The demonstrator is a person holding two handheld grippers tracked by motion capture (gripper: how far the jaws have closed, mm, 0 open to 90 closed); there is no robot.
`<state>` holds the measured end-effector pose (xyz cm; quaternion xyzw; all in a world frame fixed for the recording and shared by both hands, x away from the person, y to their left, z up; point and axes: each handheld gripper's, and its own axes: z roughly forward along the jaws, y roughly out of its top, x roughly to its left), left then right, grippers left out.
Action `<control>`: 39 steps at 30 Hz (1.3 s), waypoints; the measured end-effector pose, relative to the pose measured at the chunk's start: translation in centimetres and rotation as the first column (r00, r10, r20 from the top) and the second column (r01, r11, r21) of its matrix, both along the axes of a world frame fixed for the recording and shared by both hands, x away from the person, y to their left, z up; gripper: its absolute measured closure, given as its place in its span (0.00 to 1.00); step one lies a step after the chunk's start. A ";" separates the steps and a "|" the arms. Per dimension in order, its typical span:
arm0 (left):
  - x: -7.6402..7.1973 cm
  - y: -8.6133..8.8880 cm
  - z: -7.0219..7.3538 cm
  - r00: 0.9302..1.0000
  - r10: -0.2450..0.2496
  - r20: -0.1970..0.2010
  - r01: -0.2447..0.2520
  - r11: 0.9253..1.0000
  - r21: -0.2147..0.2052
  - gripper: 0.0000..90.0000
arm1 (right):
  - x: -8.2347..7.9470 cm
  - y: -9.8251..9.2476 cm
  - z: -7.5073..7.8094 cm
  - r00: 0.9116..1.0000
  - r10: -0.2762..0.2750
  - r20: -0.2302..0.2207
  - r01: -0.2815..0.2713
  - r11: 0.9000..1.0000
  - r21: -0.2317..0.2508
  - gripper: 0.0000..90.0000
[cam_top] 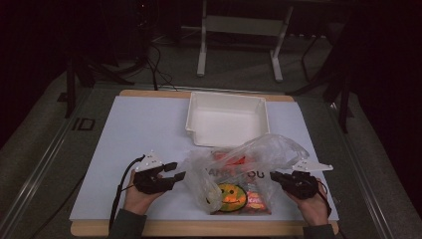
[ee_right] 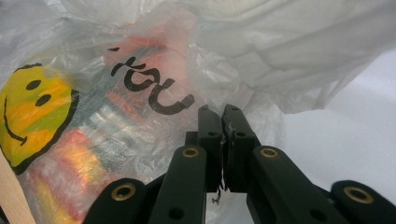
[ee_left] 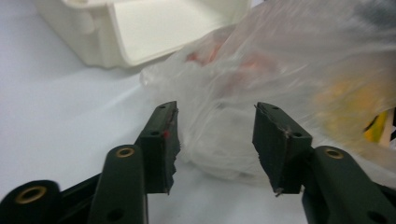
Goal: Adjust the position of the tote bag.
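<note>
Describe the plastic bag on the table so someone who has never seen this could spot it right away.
On the white sheet covering the table, look just in front of the empty white square plastic tray. The crumpled clear plastic bag lies there between the two black grippers; it alone bears a yellow smiley face and black lettering, with orange packets inside.

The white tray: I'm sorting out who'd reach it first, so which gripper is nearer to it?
Left. The left gripper sits below the tray's left corner, beside the bag. The right gripper is a bit farther, below its right corner, shut on the bag's edge.
</note>
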<state>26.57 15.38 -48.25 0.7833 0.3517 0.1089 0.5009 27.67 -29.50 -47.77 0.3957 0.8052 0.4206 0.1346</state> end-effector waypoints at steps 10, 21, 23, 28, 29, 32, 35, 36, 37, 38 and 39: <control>1.0 -1.3 3.4 0.998 -0.041 0.049 0.042 0.999 -0.013 0.45 | 0.0 0.2 -0.1 1.000 0.007 0.002 -0.007 1.000 -0.005 0.97; 2.0 -5.1 7.8 0.985 -0.140 0.105 0.138 0.990 0.028 0.43 | 0.0 0.4 -0.3 1.000 0.013 0.002 -0.013 1.000 -0.008 0.97; 2.0 -6.0 8.3 0.981 -0.160 0.108 0.158 0.987 0.024 0.43 | 0.1 0.4 -0.3 1.000 0.013 0.001 -0.013 1.000 -0.008 0.97; 2.5 -8.4 8.4 0.970 -0.229 0.087 0.224 0.973 0.062 0.42 | 0.1 0.4 -0.4 1.000 0.016 -0.003 -0.016 1.000 -0.009 0.97; 2.7 -9.0 8.2 0.968 -0.239 0.081 0.232 0.969 0.082 0.42 | 0.1 0.4 -0.4 1.000 0.017 -0.004 -0.017 1.000 -0.010 0.97; 3.6 -10.5 6.8 0.973 -0.227 0.046 0.215 0.959 0.187 0.44 | 0.1 0.5 -0.5 1.000 0.020 -0.003 -0.020 1.000 -0.011 0.97; 4.8 -11.6 4.3 0.989 -0.145 0.032 0.121 0.908 0.400 0.61 | 0.1 0.3 -0.5 1.000 0.021 -0.004 -0.021 1.000 -0.014 0.97; 5.3 -11.5 3.6 0.992 -0.125 0.016 0.107 0.903 0.415 0.67 | 0.1 0.2 -0.5 1.000 0.020 -0.003 -0.020 1.000 -0.016 0.98; 5.6 -11.2 2.9 0.995 -0.096 -0.001 0.088 0.906 0.415 0.72 | 0.1 0.0 -0.5 1.000 0.022 0.000 -0.022 0.999 -0.022 0.99; 5.9 -10.8 2.5 0.997 -0.071 -0.016 0.072 0.914 0.399 0.77 | 0.0 -0.1 -0.5 1.000 0.022 -0.001 -0.022 0.999 -0.023 0.99; 6.2 -10.2 2.2 0.998 -0.053 -0.036 0.063 0.924 0.376 0.81 | 0.0 -0.3 -0.6 1.000 0.022 -0.003 -0.022 0.999 -0.031 1.00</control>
